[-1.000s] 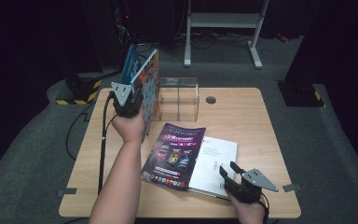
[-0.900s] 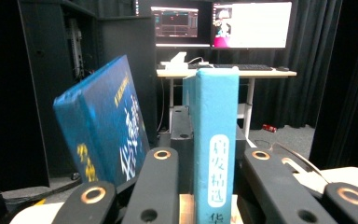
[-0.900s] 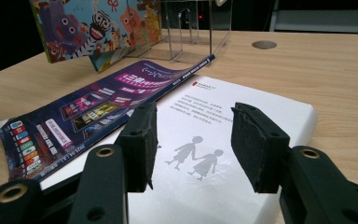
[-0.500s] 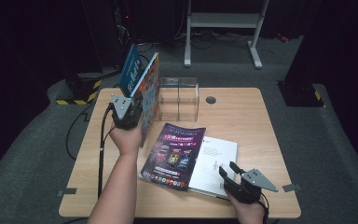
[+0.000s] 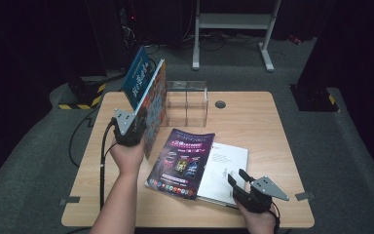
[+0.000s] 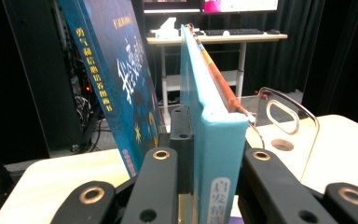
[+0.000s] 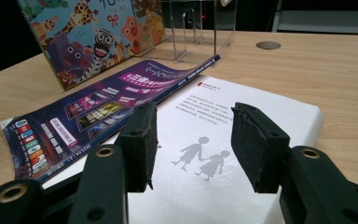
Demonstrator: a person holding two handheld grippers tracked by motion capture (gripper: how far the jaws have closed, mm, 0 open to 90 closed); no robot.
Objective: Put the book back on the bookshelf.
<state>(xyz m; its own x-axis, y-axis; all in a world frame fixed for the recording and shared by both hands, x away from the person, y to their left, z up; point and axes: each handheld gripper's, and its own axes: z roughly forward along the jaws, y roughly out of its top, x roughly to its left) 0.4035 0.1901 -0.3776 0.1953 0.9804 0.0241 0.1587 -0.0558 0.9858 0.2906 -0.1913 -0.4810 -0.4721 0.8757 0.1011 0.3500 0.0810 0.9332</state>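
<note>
My left gripper [image 5: 140,123] is shut on the lower edge of a picture book [image 5: 156,102] with a cartoon-animal cover, holding it upright over the table's left side. In the left gripper view the jaws [image 6: 209,144] clamp its teal cover [image 6: 214,154]. A dark blue book [image 5: 139,75] leans away beside it; I cannot tell what holds it. My right gripper [image 5: 237,177] stands open low over a white booklet [image 5: 226,165] at the front right. Its pads [image 7: 142,140] are apart above the booklet's drawing of two figures [image 7: 200,156], with nothing between them.
A purple magazine [image 5: 182,163] lies on the wooden table [image 5: 253,126], overlapping the white booklet. A clear acrylic stand [image 5: 187,102] sits at the back edge, with a round cable hole [image 5: 219,104] to its right. A white desk frame [image 5: 233,22] stands behind.
My left hand has brought the picture book and the blue book closer to the person and a little lower. The right gripper has stayed where it was.
</note>
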